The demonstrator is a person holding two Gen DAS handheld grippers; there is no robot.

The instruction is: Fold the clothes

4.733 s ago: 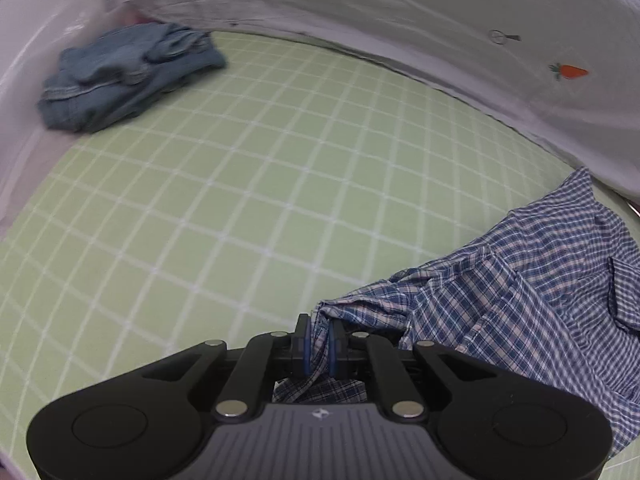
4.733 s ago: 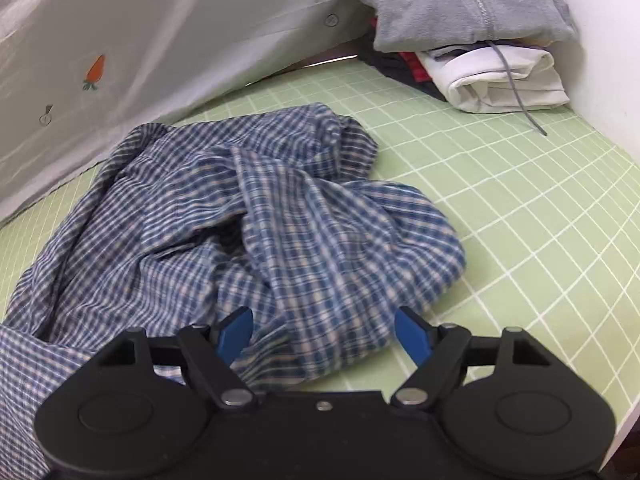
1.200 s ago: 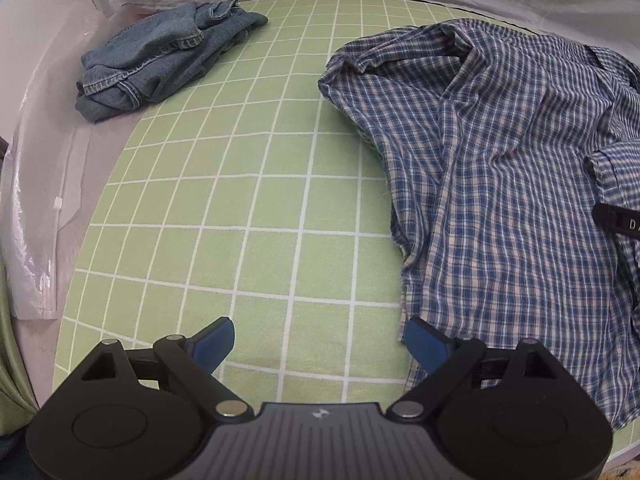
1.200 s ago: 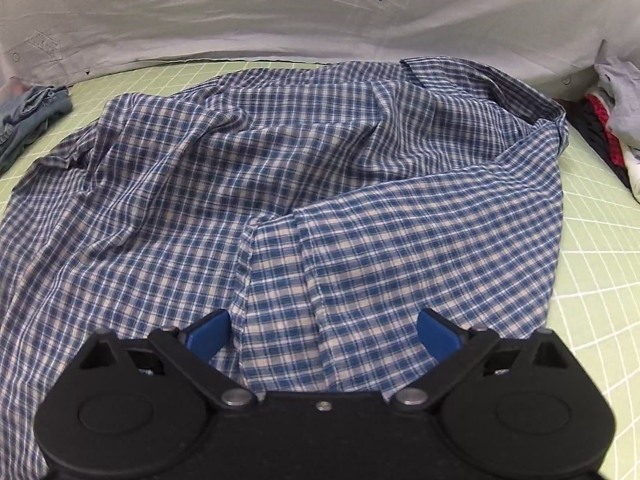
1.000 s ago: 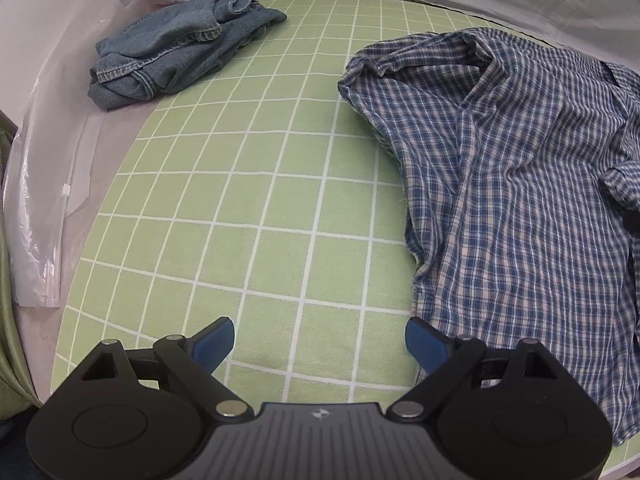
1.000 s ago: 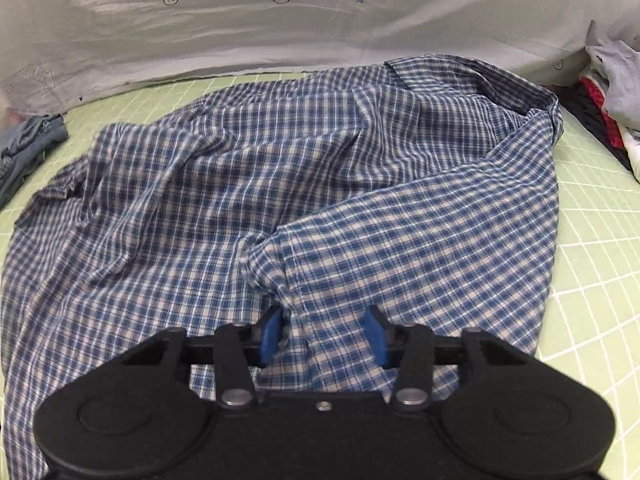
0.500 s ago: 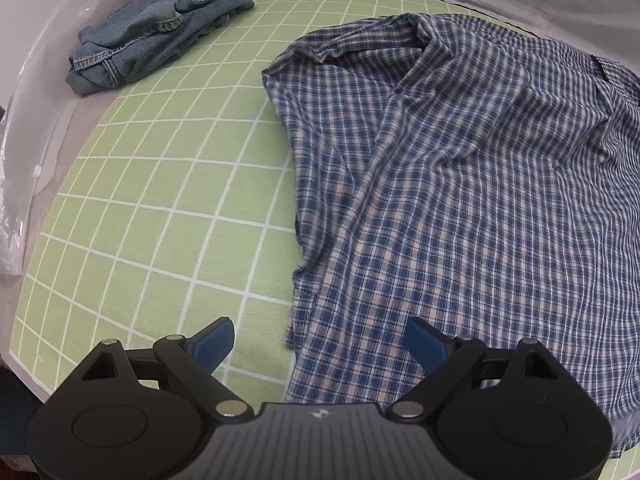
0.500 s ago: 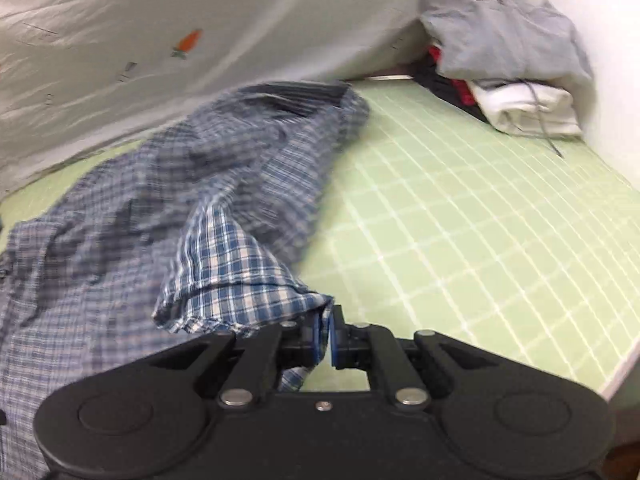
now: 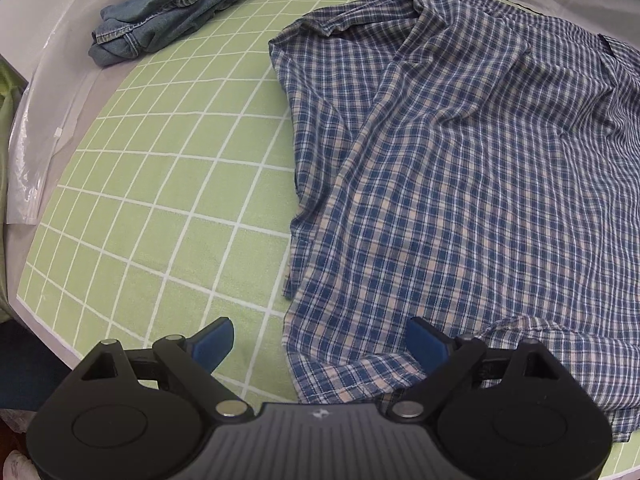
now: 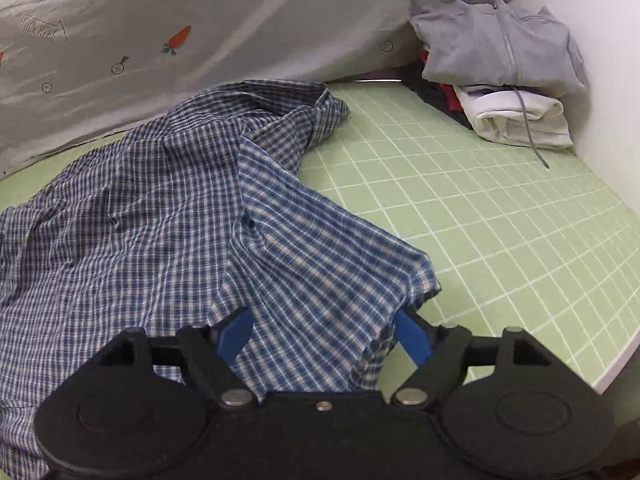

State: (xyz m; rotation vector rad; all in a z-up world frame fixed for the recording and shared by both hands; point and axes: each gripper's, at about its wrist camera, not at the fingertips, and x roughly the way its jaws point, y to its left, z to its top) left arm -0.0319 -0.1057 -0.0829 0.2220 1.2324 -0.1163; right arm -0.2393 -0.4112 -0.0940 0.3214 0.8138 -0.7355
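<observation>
Plaid shirt | under left claw, right claw | both agape, empty

A green mat with white grid lines covers the bench. Behind the mat hangs a grey sheet with little carrot pictures. A plain white wall stands at the mat's right side. Clear plastic lies crumpled beside the mat's left edge.
</observation>
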